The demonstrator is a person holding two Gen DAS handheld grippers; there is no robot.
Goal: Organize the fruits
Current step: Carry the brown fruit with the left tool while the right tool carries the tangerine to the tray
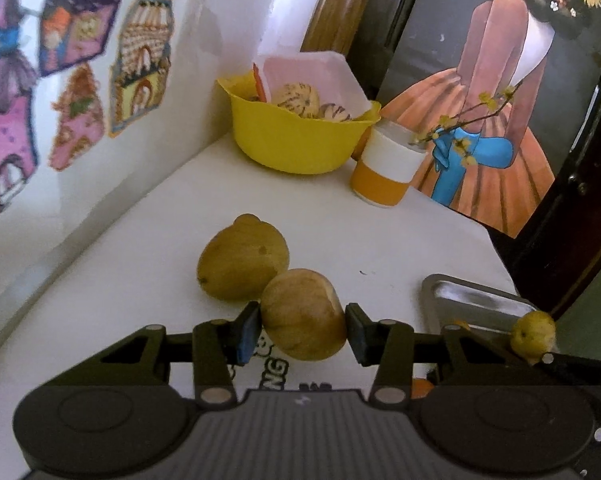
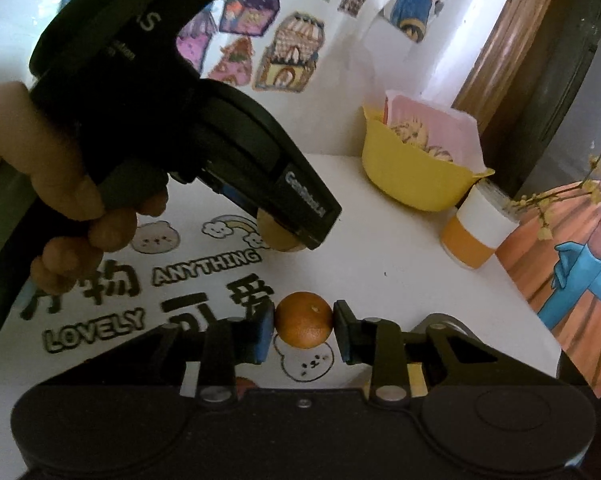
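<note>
A yellow-brown fruit (image 1: 303,314) is gripped by the left claw (image 1: 303,330), with one pad pressed to each flank at the widest part. It is held over the white tabletop (image 1: 148,264), just in front of a second fruit of the same kind (image 1: 242,258) that lies on the surface; whether the two touch cannot be told. The skin looks smooth and firm, so the fruit is judged fairly stiff and of moderate weight, apt to roll if released carelessly. A hold across the middle, as here, is judged the safest.

A small orange (image 2: 303,320) is pinched by the right claw (image 2: 303,326), the pads closed on its opposite sides above the printed tabletop. It is judged light, slightly yielding and easily bruised under hard pressure.

A yellow bowl (image 1: 296,142) with speckled fruits inside is seen at the far wall, beside an orange-and-white cup (image 1: 386,170). A metal tray (image 1: 472,300) is seen at the right in the left wrist view, with a small yellow fruit (image 1: 534,334) near its edge. The left tool's handle is held by a hand (image 2: 60,208).
</note>
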